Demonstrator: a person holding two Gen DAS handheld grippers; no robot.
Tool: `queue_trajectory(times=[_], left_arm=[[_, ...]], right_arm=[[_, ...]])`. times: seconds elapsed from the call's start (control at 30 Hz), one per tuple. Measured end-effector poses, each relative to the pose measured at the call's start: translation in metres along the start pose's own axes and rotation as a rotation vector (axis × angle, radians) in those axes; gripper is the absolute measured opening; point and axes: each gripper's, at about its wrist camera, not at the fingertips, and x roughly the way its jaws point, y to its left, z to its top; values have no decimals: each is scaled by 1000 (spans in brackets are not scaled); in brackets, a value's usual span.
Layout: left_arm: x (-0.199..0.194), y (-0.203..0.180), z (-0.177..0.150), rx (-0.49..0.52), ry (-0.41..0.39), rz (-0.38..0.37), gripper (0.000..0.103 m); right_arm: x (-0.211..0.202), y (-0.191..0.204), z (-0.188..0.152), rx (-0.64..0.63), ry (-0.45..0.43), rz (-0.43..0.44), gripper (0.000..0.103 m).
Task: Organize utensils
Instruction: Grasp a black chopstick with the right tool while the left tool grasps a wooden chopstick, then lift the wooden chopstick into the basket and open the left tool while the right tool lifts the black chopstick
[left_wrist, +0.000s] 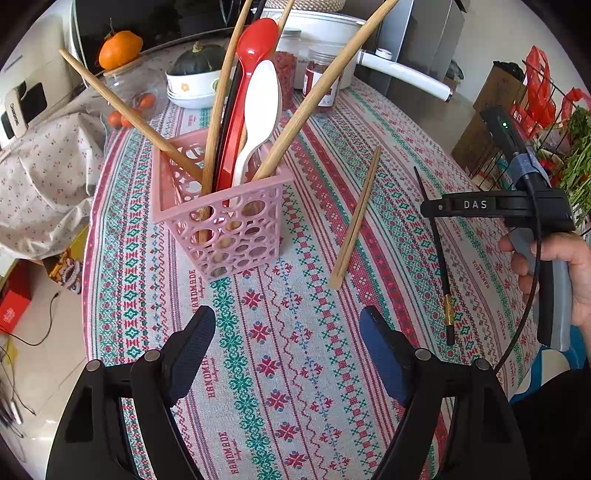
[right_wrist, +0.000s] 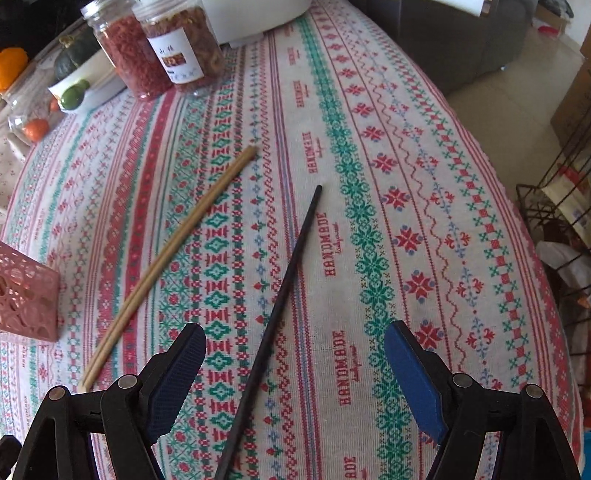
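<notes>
A pink perforated basket (left_wrist: 221, 218) stands on the patterned tablecloth and holds several wooden chopsticks, a red spoon (left_wrist: 251, 74) and a white spoon (left_wrist: 258, 110). A wooden chopstick pair (left_wrist: 356, 218) lies flat to the right of it; it also shows in the right wrist view (right_wrist: 173, 254). A black chopstick (left_wrist: 437, 254) lies further right and runs between my right gripper's open fingers (right_wrist: 273, 321). My left gripper (left_wrist: 288, 350) is open and empty, hovering in front of the basket. My right gripper (right_wrist: 295, 373) is open just above the black chopstick.
Two jars of dried food (right_wrist: 159, 48), a bowl with a green squash (left_wrist: 197, 70), an orange fruit (left_wrist: 120, 48) and a white pot (left_wrist: 325, 29) stand at the table's far end. A wire rack (left_wrist: 546, 122) stands right of the table. The basket's corner (right_wrist: 26, 291) shows at left.
</notes>
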Motion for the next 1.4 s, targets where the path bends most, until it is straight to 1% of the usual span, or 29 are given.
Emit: queue_trajectory(times=[0.13, 0.2, 0.23, 0.27, 0.3, 0.33, 0.37, 0.43, 0.53, 0.67, 0.73, 0.8, 0.83, 0.9, 0.97, 1.07, 1.17, 1.27, 1.33, 1.37, 1.4], left_arm=[[0, -1, 0, 5, 0, 5, 82], [-1, -3, 1, 10, -4, 8, 82], [-2, -4, 1, 14, -5, 8, 82], [-2, -6, 1, 21, -6, 7, 82], [-3, -9, 1, 31, -7, 7, 82], [-3, -13, 0, 42, -8, 8, 82], [-3, -16, 0, 55, -8, 8, 82], [-2, -25, 1, 79, -5, -4, 82], [1, -39, 5, 91, -3, -23, 82], [14, -64, 16, 105, 18, -53, 81], [25, -80, 24, 133, 27, -53, 74], [37, -95, 35, 160, 31, -38, 59], [45, -101, 41, 159, 36, -38, 56], [60, -110, 56, 143, 46, -45, 44], [73, -121, 73, 149, 42, -35, 41], [92, -132, 97, 167, 25, 6, 39], [109, -132, 119, 155, 17, 32, 39], [121, -124, 136, 141, 21, 41, 37], [133, -121, 143, 139, 54, 48, 30], [140, -120, 146, 135, 80, 43, 26], [141, -120, 147, 131, 79, 33, 23]], right_arm=[[17, 4, 4, -11, 46, -31, 76], [19, 9, 5, -43, 37, -69, 70], [19, 12, 4, -74, 44, -101, 64], [18, 15, 3, -91, 42, -101, 54], [16, 15, 1, -94, 47, -95, 48], [14, 16, 0, -99, 56, -89, 33], [12, 15, -1, -103, 64, -81, 14], [10, 10, -4, -101, 77, -70, 11], [4, -5, -8, -64, 87, -37, 6], [-11, -28, -17, -56, 72, -21, 5], [-21, -39, -19, -42, 57, -3, 5], [-32, -50, -22, -16, 41, 18, 5], [-37, -54, -23, -8, 33, 25, 5], [-43, -58, -23, -3, 20, 34, 5], [-46, -59, -23, -10, 11, 40, 5], [-46, -61, -19, -14, 8, 58, 5], [-46, -66, -16, -10, 4, 82, 5], [-45, -72, -13, -1, 2, 100, 5], [-44, -75, -12, 7, 2, 110, 5], [-44, -76, -11, 10, 2, 115, 5], [-44, -77, -10, 11, 1, 119, 5]])
